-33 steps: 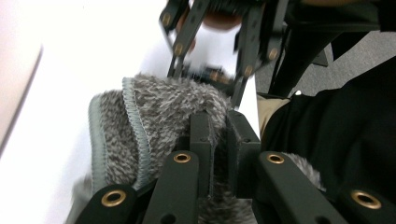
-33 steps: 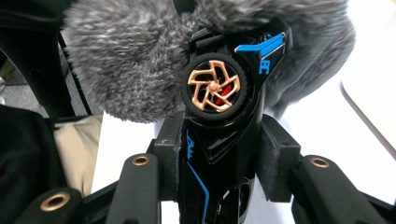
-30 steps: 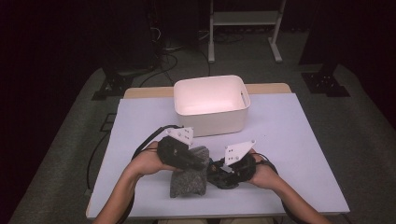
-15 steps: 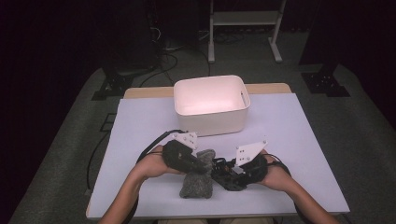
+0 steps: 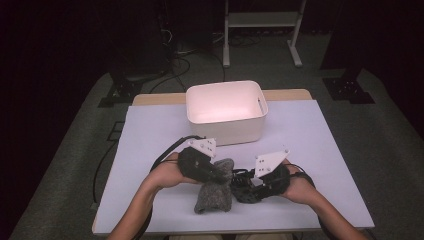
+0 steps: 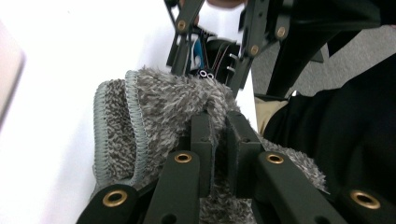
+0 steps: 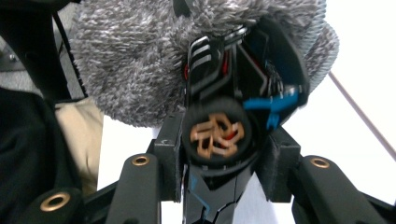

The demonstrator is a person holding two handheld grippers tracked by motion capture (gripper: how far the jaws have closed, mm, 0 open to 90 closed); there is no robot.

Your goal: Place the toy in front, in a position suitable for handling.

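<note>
A grey fuzzy cloth (image 5: 214, 199) hangs just above the white table top (image 5: 325, 145) near its front edge. My left gripper (image 5: 222, 175) is shut on the cloth's upper fold; in the left gripper view the jaws (image 6: 219, 135) pinch the fuzzy cloth (image 6: 154, 107) tightly. My right gripper (image 5: 243, 186) is shut on a black toy (image 5: 241, 194) with blue parts, held right against the cloth. In the right gripper view the pads (image 7: 170, 147) clamp the black toy (image 7: 243, 79) on both sides, its far end pressed into the cloth (image 7: 135, 60).
A white open bin (image 5: 225, 107) stands at the back middle of the table. Cables (image 5: 165, 155) trail from the left gripper across the table. The person's forearms come in from the front edge. Dark floor and stands surround the table.
Both hands have drifted a little to the right, carrying the cloth and the toy. The cloth now hangs more upright between the grippers.
</note>
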